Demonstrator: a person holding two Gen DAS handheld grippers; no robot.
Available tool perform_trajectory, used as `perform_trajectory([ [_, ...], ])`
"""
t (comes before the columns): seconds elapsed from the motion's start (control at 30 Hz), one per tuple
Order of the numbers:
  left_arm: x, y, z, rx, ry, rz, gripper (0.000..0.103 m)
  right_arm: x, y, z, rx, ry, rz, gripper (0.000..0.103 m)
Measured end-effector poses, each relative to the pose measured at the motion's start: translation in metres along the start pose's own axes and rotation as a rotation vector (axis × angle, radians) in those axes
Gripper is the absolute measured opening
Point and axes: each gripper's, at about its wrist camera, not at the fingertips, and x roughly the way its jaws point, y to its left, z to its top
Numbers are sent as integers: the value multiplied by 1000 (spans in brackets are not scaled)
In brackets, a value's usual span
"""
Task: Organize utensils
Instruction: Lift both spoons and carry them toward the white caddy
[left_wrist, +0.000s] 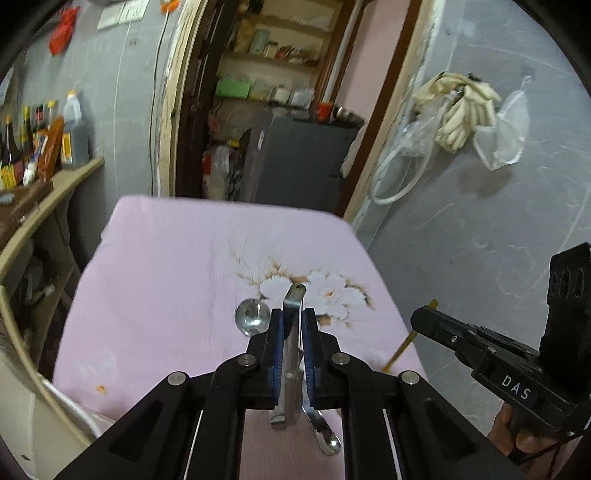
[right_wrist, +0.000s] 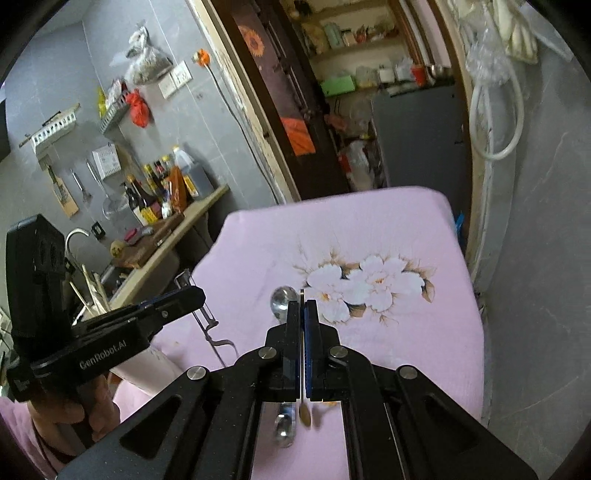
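My left gripper (left_wrist: 292, 314) is shut on a steel peeler (left_wrist: 293, 325), held above the pink flowered tablecloth (left_wrist: 166, 258). A steel spoon (left_wrist: 251, 315) lies on the cloth just under and left of it, its handle end (left_wrist: 327, 435) showing below the jaws. My right gripper (right_wrist: 303, 304) is shut on a thin gold-coloured spoon (right_wrist: 303, 413), held edge-on. The same steel spoon (right_wrist: 282, 299) lies below it. In the right wrist view the left gripper (right_wrist: 184, 295) is at the left with the peeler (right_wrist: 205, 317) hanging down. The right gripper (left_wrist: 421, 317) shows at the right in the left wrist view.
A counter (right_wrist: 177, 236) with sauce bottles (right_wrist: 162, 188) and a sink tap (right_wrist: 75, 236) runs along the left wall. A white container (left_wrist: 55, 413) stands at the table's left front. A doorway with shelves (left_wrist: 273, 74) lies beyond the table; a grey wall (left_wrist: 498, 229) is on the right.
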Motion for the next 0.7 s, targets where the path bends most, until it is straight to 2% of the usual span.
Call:
perform_trajectory([
  [0.37,-71,14,40,76,-90,-47,8,-61,65,34,-39,-137,-53,2],
  [0.7,-153,63,85,74,-151,-73,8,-101,154,71,-121,-222,-60,2],
])
